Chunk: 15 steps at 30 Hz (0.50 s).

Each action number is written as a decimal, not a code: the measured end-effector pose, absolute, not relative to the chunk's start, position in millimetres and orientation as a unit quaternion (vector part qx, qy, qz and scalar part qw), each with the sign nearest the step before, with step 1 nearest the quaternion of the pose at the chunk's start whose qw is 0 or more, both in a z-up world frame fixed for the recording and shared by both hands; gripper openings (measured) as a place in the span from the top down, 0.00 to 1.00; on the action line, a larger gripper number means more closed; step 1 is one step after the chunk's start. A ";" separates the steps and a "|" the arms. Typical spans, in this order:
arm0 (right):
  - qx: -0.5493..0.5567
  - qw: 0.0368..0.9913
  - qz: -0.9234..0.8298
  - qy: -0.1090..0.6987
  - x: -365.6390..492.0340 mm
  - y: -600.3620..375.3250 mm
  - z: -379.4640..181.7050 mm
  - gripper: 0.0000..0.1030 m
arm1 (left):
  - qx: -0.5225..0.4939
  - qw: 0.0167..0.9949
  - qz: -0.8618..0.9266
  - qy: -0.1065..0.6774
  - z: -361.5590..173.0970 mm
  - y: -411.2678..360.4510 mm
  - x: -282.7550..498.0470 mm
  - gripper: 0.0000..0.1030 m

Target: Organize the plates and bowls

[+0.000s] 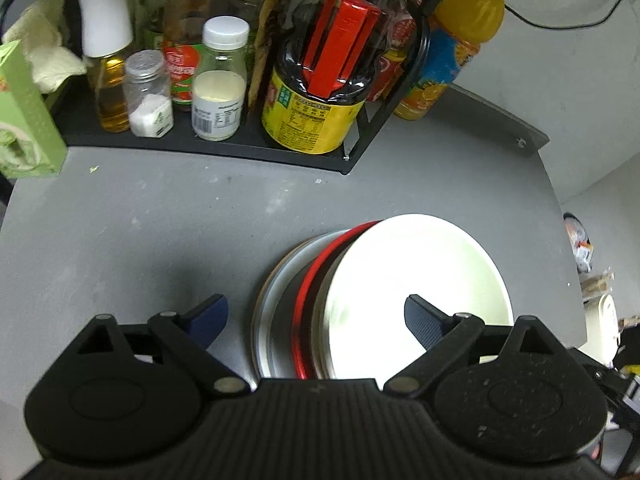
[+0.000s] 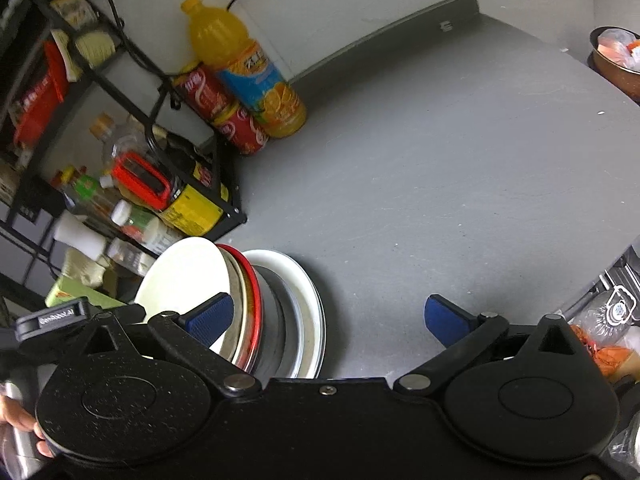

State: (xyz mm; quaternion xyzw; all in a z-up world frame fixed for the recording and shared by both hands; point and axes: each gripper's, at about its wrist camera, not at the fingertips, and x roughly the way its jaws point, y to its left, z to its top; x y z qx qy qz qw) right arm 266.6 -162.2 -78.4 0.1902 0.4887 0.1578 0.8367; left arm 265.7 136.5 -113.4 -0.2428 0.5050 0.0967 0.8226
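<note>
Now, stack: the glossy white round plate [image 1: 416, 280] tops a red-rimmed bowl [image 1: 308, 300] and a white rimmed plate [image 2: 308, 304] on the grey table [image 1: 160, 220], askew.
Left gripper [image 1: 316, 316]: jaws wide, empty.
Right gripper [image 2: 328, 316]: likewise (clear of the stack).
Advice: nudge rims flush before you lift.

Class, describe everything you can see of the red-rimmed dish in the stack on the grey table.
The red-rimmed dish sits in the middle of the stack, so mostly its glossy red rim shows, with a dark band beside it. It looks like glazed ceramic or plastic; which cannot be told. The cream plate rests on top of it, and a grey dish with a pale plate lies beneath. It sits stacked and somewhat off-centre on the grey table. Neither tongs touches it.
</note>
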 end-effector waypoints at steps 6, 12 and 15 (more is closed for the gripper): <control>0.183 0.849 0.146 0.473 250.3 -180.0 -66.4 0.00 | -0.237 0.832 0.098 0.493 -101.9 123.5 246.3 0.09; 0.176 0.859 0.139 0.459 224.7 -187.9 -55.6 0.00 | -0.220 0.841 0.104 0.484 -87.4 110.6 221.5 0.09; 0.166 0.862 0.140 0.458 210.3 -191.7 -51.2 0.00 | -0.205 0.851 0.098 0.473 -77.0 100.3 206.4 0.09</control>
